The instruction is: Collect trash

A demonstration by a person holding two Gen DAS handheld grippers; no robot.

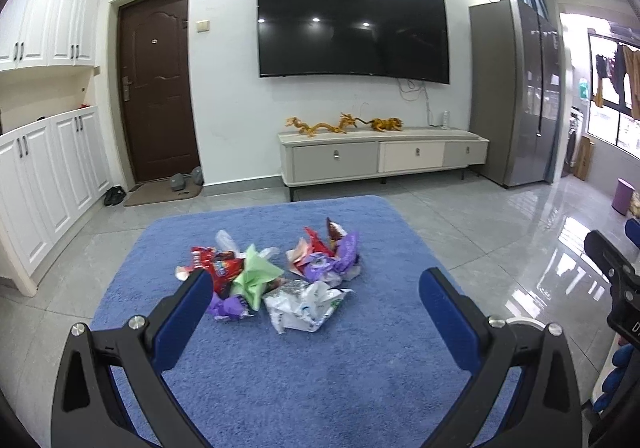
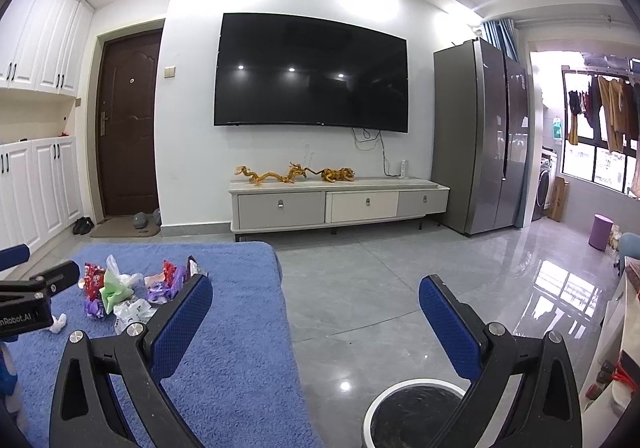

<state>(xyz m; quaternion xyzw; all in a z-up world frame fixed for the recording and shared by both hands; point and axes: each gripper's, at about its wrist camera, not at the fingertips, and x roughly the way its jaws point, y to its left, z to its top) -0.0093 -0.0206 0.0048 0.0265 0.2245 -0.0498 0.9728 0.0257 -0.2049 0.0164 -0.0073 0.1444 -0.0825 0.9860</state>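
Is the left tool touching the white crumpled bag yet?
Apart. In the left wrist view the open left tool hangs short of the white crumpled bag, with blue cloth showing between its fingers.

a dark tv (image 2: pixel 311 74) hangs on the white wall, cables trailing below its right end. under it a long low cabinet (image 2: pixel 338 204) with three drawers stands on the grey tile floor (image 2: pixel 384 288). on the cabinet's top, golden dragon figures (image 2: pixel 276 175) sit from the left end to the middle, a tiger figure (image 2: pixel 338 175) just right of them, and a small white device (image 2: pixel 403 169) near the right end. a grey fridge (image 2: pixel 478 136) stands right of the cabinet. a brown door (image 2: pixel 128 124) is at left, with a mat (image 2: pixel 124 228) and shoes (image 2: pixel 83 225) before it. white cupboards (image 1: pixel 44 152) line the left wall. a purple stool (image 2: pixel 602 231) stands far right, laundry (image 2: pixel 604 108) hanging by the window.
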